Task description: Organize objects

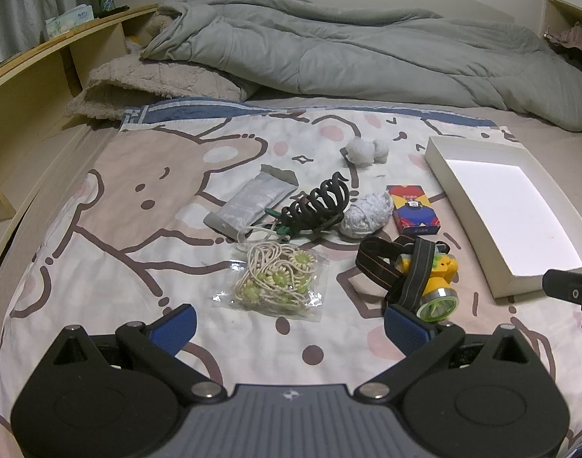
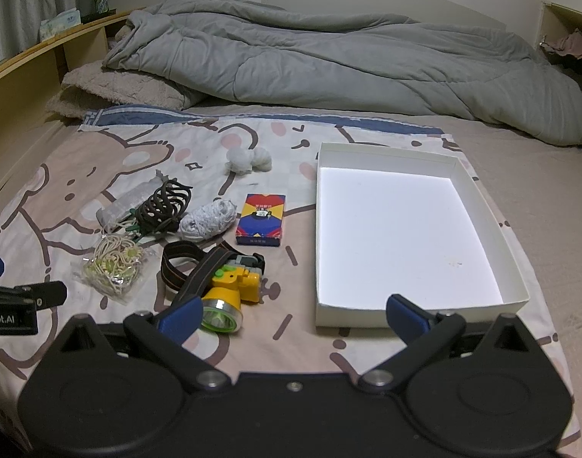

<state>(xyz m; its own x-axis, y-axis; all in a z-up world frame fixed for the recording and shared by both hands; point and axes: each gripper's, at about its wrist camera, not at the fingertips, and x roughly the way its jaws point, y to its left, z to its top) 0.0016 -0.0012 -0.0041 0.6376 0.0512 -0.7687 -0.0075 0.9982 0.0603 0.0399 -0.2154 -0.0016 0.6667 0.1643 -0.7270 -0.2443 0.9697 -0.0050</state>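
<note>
While both grippers hang wide open and hold nothing, the left gripper [image 1: 291,322] looks at the bag [image 1: 277,280] in the middle and the headlamp [image 1: 428,278] lower right. The right gripper [image 2: 294,315] sees the whole white box [image 2: 478,206] at right.

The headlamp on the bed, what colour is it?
The headlamp is yellow, with a green rim around its lens and dark straps; the right wrist view shows it best.

Right gripper [image 2: 292,315] with jaws wide apart above a patterned sheet [image 2: 100,160]. White tray [image 2: 478,198] at right — empty; headlamp [image 2: 229,290], card box [image 2: 261,220] and hair claw [image 2: 163,206] lie left of it.
</note>
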